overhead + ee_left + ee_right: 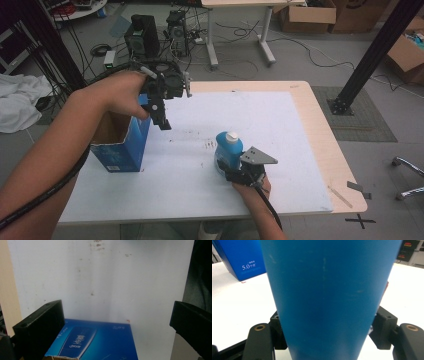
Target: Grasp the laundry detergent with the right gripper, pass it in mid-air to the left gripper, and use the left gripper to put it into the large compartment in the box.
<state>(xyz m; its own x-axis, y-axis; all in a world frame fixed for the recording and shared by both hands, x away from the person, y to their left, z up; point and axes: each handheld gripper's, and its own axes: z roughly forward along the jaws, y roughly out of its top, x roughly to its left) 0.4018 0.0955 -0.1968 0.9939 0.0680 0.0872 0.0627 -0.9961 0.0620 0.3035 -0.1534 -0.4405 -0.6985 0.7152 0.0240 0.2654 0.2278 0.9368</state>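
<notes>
A blue bottle (228, 150) with a white cap stands upright on the white table mat (280, 125), near the front middle. My right gripper (239, 174) is shut on the bottle's lower body; in the right gripper view the bottle (329, 297) sits tight between both jaws. An open blue carton (122, 145) stands at the left of the mat. My left gripper (161, 117) hangs open above the carton's right edge, jaws pointing down, nothing between them. In the left gripper view the carton's blue side (97, 342) lies below, between the spread jaws.
The wooden table edge (325, 130) runs along the right and back of the mat. Beyond the table are a black speaker (142, 35), cables, a white desk leg (265, 35), cardboard boxes (307, 17) and a black post (370, 55). White cloth (20, 100) lies at far left.
</notes>
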